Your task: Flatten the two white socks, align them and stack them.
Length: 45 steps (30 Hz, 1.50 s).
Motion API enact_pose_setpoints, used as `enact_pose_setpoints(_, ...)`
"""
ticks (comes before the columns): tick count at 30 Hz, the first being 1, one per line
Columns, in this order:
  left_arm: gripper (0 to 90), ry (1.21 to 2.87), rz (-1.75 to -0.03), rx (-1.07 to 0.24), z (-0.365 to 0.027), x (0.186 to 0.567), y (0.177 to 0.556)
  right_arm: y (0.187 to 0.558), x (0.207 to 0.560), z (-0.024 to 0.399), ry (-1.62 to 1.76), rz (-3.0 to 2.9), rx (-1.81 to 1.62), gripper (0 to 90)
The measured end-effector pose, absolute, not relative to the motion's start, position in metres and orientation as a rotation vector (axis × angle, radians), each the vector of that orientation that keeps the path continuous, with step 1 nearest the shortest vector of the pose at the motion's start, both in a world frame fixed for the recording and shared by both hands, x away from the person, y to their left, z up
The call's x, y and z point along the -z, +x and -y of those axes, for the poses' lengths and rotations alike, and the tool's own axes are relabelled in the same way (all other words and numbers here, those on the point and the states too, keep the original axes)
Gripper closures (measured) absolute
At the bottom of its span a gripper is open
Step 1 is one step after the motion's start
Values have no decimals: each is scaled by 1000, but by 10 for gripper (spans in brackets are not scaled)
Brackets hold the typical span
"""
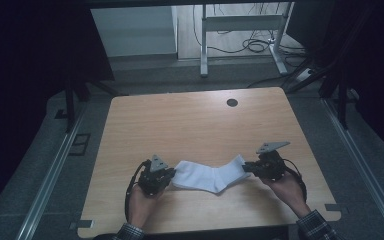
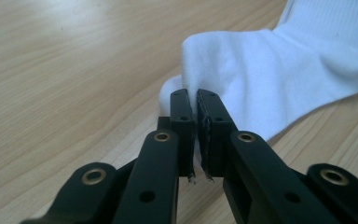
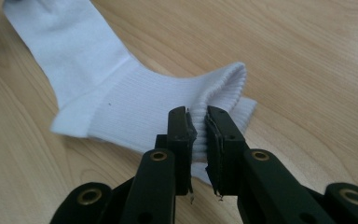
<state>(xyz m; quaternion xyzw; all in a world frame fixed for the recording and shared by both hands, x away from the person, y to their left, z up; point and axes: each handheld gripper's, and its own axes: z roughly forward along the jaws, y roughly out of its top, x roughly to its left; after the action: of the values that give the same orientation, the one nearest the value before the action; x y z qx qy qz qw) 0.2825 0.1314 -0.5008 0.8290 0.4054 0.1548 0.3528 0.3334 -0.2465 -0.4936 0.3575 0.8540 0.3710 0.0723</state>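
A white sock (image 1: 209, 176) lies stretched across the near part of the wooden table (image 1: 190, 125). My left gripper (image 1: 169, 175) is shut on the toe end of the sock (image 2: 242, 70), with the fabric pinched between its black jaws (image 2: 196, 100). At the other side my right gripper (image 1: 247, 168) is shut on the ribbed cuff of the sock (image 3: 158, 102), and the cuff's edge bulges up between its jaws (image 3: 198, 116). The sock hangs slightly slack between the two grippers, its heel pointing toward the person.
A dark round hole (image 1: 232, 102) sits in the table near its far edge. Beyond the table stand a white metal frame (image 1: 240, 30) and loose cables (image 1: 257, 45) on the floor. The person's hands and checked sleeves (image 1: 312, 227) come in over the near edge.
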Motion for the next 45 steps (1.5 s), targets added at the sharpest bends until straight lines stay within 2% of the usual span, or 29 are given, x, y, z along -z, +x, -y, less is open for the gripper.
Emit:
enact_pose_setpoints(8,815,2232,-1071,-457,-123,513,285,334,509,245,1068,-2602,-980,743)
enact_pose_setpoints(16,534,2159,-1113,-482,-129,508,285,334,501,250,1066,-2543,-1009,630)
enact_pose_setpoints(20,469,2106,-1125,-452,-133,506,285,336,497,250,1060,-2509,-1039,599)
enact_pose_setpoints(25,452,2118,-1157,-394,-133,519,289,339,501,245,1034,-2503,-1027,539)
enact_pose_setpoints(31,447,2125,-1169,-367,-132,527,292,344,511,239,1037,-2519,-1007,535)
enact_pose_setpoints(33,489,2137,-1160,-356,-132,529,292,346,514,238,1040,-2525,-995,538)
enact_pose_setpoints(41,535,2138,-1148,-329,-132,535,294,349,524,236,1048,-2556,-978,585)
enact_pose_setpoints(45,633,2129,-1107,-308,-133,537,294,349,525,237,1071,-2570,-993,654)
